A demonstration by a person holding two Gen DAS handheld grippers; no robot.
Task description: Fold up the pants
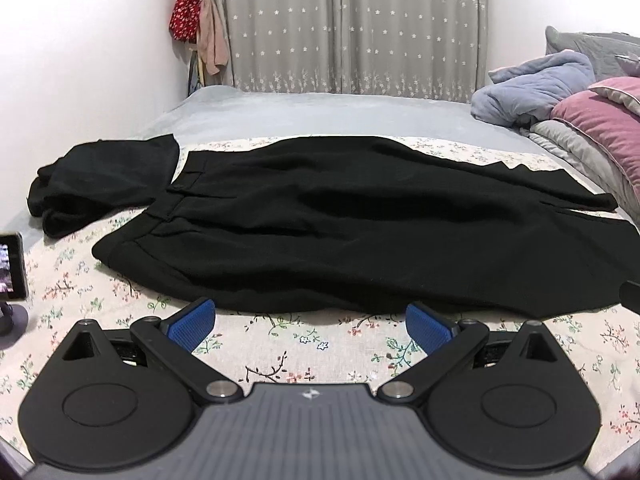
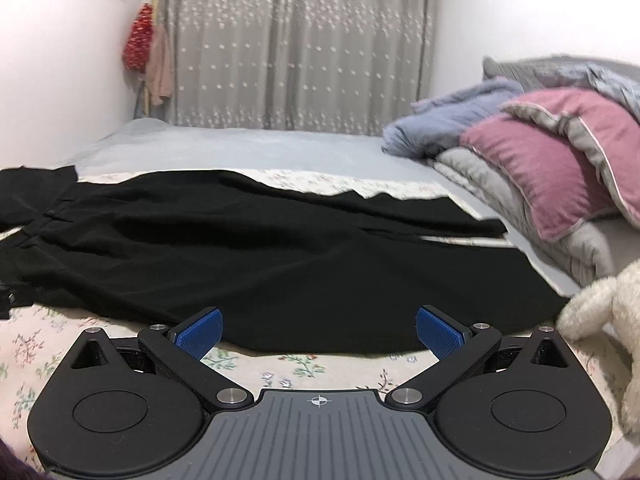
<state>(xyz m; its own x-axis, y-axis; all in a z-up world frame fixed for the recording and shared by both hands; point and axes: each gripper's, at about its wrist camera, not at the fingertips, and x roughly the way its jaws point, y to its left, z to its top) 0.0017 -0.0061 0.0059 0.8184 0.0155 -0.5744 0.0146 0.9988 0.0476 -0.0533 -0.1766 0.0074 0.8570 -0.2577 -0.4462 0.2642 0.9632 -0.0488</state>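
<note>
Black pants [image 1: 340, 224] lie spread flat on a floral sheet [image 1: 280, 352], waistband at the left, both legs running to the right. They also show in the right wrist view [image 2: 260, 248]. My left gripper [image 1: 310, 324] is open and empty, just short of the pants' near edge. My right gripper [image 2: 319, 330] is open and empty, its blue pads [image 2: 438, 332] at the near edge of the closer leg. A second black garment [image 1: 104, 182] lies bunched beside the waistband at the left.
A phone on a stand [image 1: 12, 268] sits at the left edge. Pink and grey pillows [image 2: 560, 172] and a blue blanket [image 2: 448, 120] are piled at the right. A cream plush toy [image 2: 608, 320] lies near right. A curtain [image 1: 352, 28] hangs behind the bed.
</note>
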